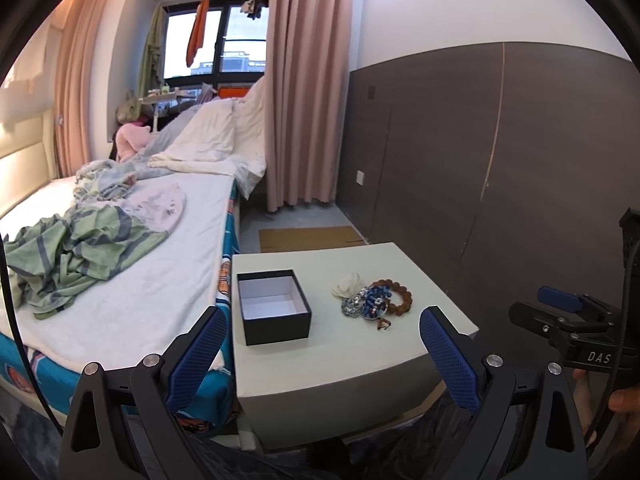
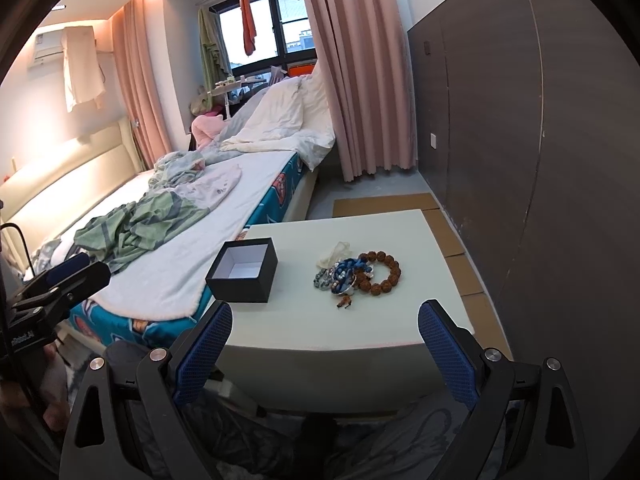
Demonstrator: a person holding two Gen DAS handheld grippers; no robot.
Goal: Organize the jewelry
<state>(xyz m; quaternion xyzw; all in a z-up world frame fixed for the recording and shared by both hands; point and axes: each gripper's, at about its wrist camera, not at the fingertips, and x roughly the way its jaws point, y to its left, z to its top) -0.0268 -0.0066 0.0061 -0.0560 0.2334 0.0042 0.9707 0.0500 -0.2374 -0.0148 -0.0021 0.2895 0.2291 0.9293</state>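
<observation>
An open black box with a white empty inside stands on the left part of a pale bedside table. To its right lies a pile of jewelry: a brown bead bracelet, blue and silver beaded pieces and a white piece. In the right wrist view the box and the jewelry pile with the brown bracelet lie the same way. My left gripper is open and empty, held before the table's near edge. My right gripper is open and empty, also short of the table.
A bed with crumpled blankets runs along the table's left side. A dark wall panel stands to the right. Cardboard lies on the floor beyond and right of the table. Pink curtains hang at the back.
</observation>
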